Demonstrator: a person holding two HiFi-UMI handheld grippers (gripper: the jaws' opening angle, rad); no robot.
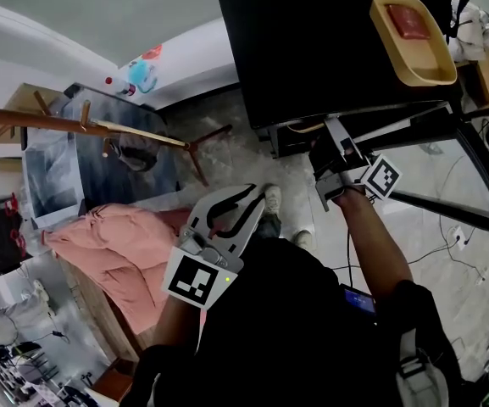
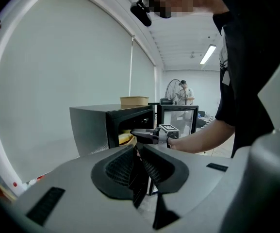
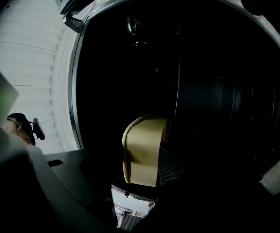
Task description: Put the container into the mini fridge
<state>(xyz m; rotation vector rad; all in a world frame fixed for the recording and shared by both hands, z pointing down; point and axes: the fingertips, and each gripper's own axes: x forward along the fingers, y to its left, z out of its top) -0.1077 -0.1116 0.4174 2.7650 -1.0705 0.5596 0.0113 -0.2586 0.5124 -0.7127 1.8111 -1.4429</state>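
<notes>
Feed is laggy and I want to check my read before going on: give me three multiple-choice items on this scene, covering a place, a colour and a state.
1. Where does the red-filled container stand?
A. On top of the mini fridge
B. On the floor
C. Inside the mini fridge

2. What colour is the gripped container in the right claw?
A. Blue
B. Tan
C. White

3. How does the left claw stand?
A. Wide open
B. Shut on a container
C. Shut, with nothing in it

Answers:
1 A: the head view shows it on the black top of the fridge.
2 B: the right gripper view shows a tan wall between the jaws, in the dark of the fridge.
3 C: the left gripper view shows the pads together with nothing between them.
</notes>
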